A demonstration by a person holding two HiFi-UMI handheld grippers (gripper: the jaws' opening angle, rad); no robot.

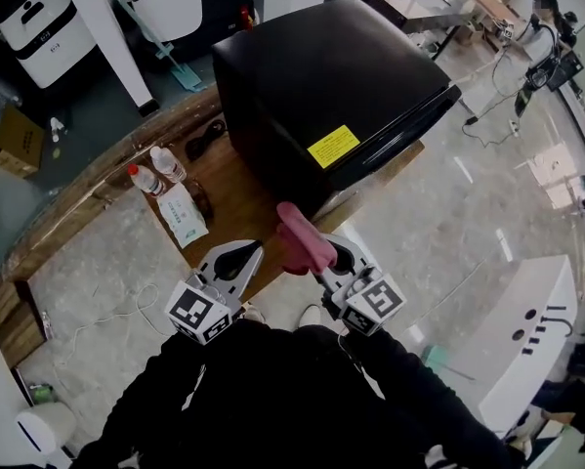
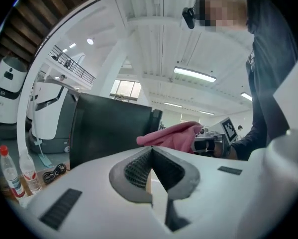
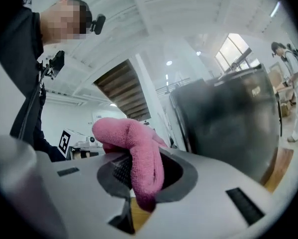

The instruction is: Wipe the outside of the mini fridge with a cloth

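Jaws of the right gripper (image 1: 329,260) pinch the pink cloth (image 1: 297,237), at 6 o'clock from the black mini fridge (image 1: 321,76). At its 9 o'clock the left gripper (image 1: 235,259) is closed and empty.

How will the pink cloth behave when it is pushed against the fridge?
Probably floppy: the pink cloth droops over the jaws of the right gripper. Its looped pile looks soft and grippy, so it should fold against the mini fridge, not slip.

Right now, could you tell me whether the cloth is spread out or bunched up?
Bunched up: the cloth is a thick wad pinched in the right gripper, none of it spread.
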